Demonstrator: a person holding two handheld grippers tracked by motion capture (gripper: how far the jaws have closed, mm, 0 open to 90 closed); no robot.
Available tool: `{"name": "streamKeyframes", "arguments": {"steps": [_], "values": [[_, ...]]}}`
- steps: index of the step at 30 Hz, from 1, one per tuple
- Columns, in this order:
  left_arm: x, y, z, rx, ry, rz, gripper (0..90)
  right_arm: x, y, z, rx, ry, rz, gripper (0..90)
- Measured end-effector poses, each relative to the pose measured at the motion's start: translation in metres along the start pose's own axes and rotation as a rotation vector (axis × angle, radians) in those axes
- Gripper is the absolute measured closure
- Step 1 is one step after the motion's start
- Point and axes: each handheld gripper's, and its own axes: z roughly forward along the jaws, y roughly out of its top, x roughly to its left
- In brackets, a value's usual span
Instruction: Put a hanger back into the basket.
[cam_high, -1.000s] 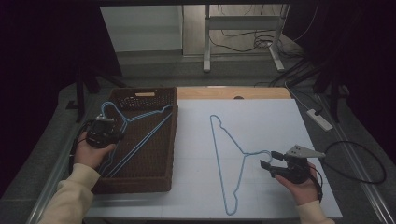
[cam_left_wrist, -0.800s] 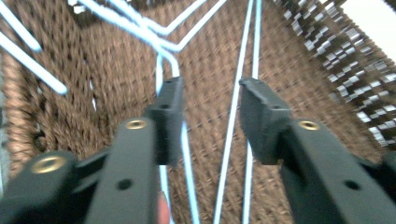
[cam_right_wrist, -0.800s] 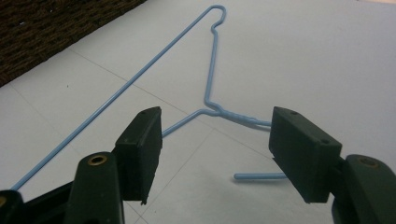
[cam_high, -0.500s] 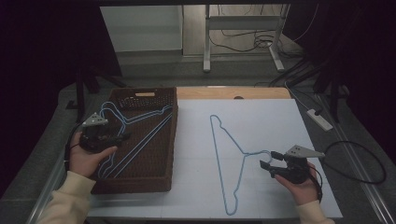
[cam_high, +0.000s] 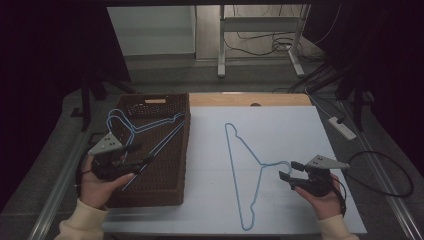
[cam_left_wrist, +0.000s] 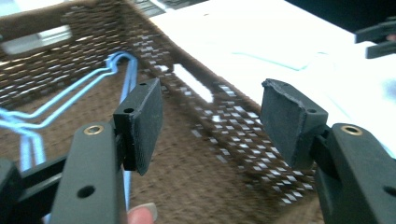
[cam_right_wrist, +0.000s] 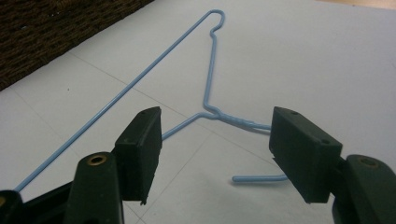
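High view: two grippers, two sets of blue wire hangers.
The left gripper (cam_high: 142, 156), jaws just opening and holding nothing, hovers over the wicker basket (cam_high: 170, 186) near the table's left edge, hangers (cam_high: 131, 129) inside; the right gripper (cam_high: 290, 171), released, brackets the flat hanger's (cam_high: 234, 145) hook toward the right edge.

looks like a lab: dark curtains (cam_high: 45, 60) around, loose cables (cam_high: 260, 42) on the floor, metal table frame (cam_high: 222, 40).

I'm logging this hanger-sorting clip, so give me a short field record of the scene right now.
surface: white table sheet
container: dark brown woven basket, left of the sheet
in basket: light blue wire hangers
on sheet: one light blue wire hanger, lying flat
left gripper: over the basket, jaws just opened, nothing between them
right gripper: open, at the flat hanger's hook, not gripping
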Motion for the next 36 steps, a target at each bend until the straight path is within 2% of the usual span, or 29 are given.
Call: {"name": "streamKeyframes", "arguments": {"steps": [1,6,14,18,22,27,36], "values": [[-0.007,-0.001,0.002,0.001,-0.012,0.012,38.3,0.000,0.000,0.000,-0.001,-0.002,-0.002,35.5],[-0.022,-0.003,0.011,0.001,-0.053,0.024,38.1,-0.002,0.000,0.000,0.005,-0.008,0.000,35.4],[-0.042,-0.006,0.030,0.032,-0.101,0.022,37.6,-0.002,-0.001,0.000,0.008,-0.010,-0.005,35.4],[-0.053,-0.006,0.043,0.056,-0.121,0.039,37.6,-0.001,-0.001,0.001,0.017,-0.014,-0.012,35.5],[-0.056,-0.006,0.047,0.047,-0.112,0.029,37.7,0.000,-0.001,0.002,0.020,-0.015,-0.018,35.4],[-0.059,-0.007,0.043,0.036,-0.093,0.039,37.7,0.000,-0.002,0.003,0.033,-0.013,-0.025,35.5],[-0.062,-0.010,0.039,0.025,-0.075,0.056,37.5,0.001,-0.002,0.001,0.023,-0.011,-0.030,35.5]]}}
